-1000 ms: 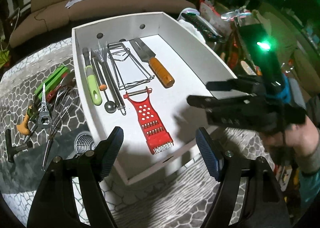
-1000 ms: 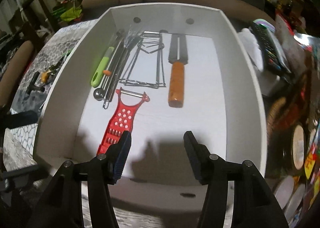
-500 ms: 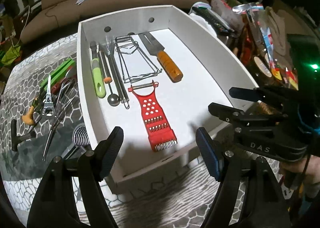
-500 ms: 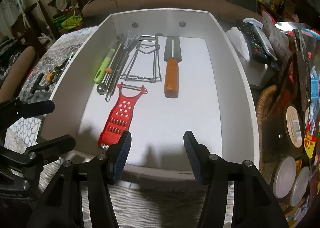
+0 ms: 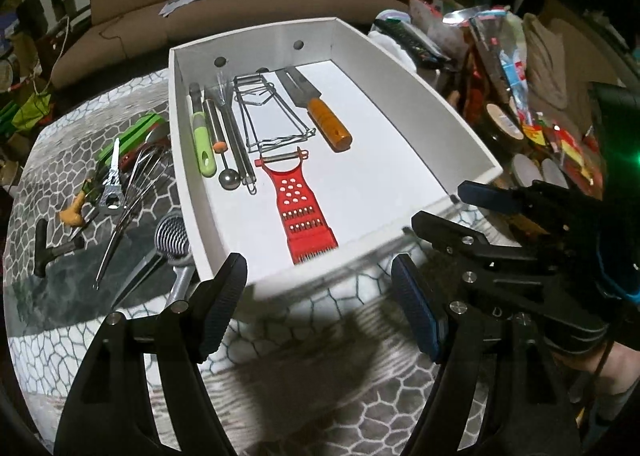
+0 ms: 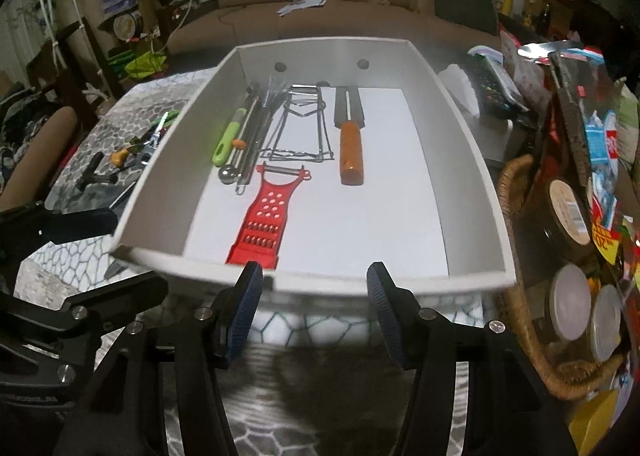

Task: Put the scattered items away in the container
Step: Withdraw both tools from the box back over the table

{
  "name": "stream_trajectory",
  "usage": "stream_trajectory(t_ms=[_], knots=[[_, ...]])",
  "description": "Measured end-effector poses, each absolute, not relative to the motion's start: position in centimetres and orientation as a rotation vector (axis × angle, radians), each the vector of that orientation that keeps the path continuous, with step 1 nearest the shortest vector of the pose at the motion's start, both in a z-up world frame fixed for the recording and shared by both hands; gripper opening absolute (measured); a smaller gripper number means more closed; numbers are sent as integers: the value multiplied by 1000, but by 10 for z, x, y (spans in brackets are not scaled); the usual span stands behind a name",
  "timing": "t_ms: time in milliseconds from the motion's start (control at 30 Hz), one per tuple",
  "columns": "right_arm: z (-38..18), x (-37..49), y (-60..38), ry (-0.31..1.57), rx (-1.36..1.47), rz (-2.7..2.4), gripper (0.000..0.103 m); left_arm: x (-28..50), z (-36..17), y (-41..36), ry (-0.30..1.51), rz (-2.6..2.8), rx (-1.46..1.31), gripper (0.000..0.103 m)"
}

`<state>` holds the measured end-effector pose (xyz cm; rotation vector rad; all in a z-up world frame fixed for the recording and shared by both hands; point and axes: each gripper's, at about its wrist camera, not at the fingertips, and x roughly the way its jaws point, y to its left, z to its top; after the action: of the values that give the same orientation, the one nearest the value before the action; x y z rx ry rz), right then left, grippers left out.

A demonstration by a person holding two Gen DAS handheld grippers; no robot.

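Jaws, left wrist view: my left gripper (image 5: 318, 306) stands released, nothing between its pads, over patterned cloth just short of the white container (image 5: 452, 115). Ahead, inside it: red grater (image 5: 298, 211), orange-handled slicer (image 5: 320, 115), wire rack (image 5: 272, 115), green-handled tool (image 5: 202, 139), metal scoop (image 5: 228, 175). Ahead-left, outside, not yet tidied: whisk (image 5: 128, 195), spiral masher (image 5: 172, 240), black T-handle tool (image 5: 48, 248), metal opener (image 5: 112, 183). My right gripper (image 5: 448, 207) sits to the right.

Jaws, right wrist view: right gripper (image 6: 314, 310) released, empty, just before the container's near wall (image 6: 320, 282). Grater (image 6: 264, 219) ahead-left. Roughly half done, I judge.
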<state>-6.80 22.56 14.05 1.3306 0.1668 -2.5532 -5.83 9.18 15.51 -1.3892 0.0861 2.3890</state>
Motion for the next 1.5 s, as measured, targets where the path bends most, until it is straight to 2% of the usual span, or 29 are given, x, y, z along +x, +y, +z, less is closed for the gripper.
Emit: stream_trajectory(t_ms=[300, 367, 400, 433, 467, 500, 533, 567, 1100, 1500], knots=[[159, -20, 212, 136, 1268, -2565, 57, -7, 171, 81, 120, 2425, -1345, 72], [164, -7, 207, 140, 1247, -2571, 60, 6, 177, 74, 121, 2448, -1328, 72], [166, -1, 206, 140, 1238, -2578, 60, 10, 178, 70, 122, 2459, -1324, 78], [166, 4, 203, 132, 1231, -2584, 63, 16, 180, 66, 125, 2479, -1320, 89], [167, 10, 203, 110, 1225, -2588, 74, 21, 182, 60, 126, 2506, -1310, 93], [167, 13, 204, 85, 1223, -2590, 82, 27, 183, 53, 115, 2527, -1298, 103], [167, 17, 205, 51, 1215, -2592, 96, 31, 184, 46, 95, 2540, -1287, 103], [166, 22, 206, 26, 1210, -2602, 103, 37, 185, 37, 59, 2541, -1282, 103], [169, 76, 152, 85, 1153, -2608, 103, 84, 182, -43, -8, 2667, -1310, 103], [142, 73, 116, -33, 1159, -2496, 103, 80, 139, -125, -204, 2653, -1345, 103]])
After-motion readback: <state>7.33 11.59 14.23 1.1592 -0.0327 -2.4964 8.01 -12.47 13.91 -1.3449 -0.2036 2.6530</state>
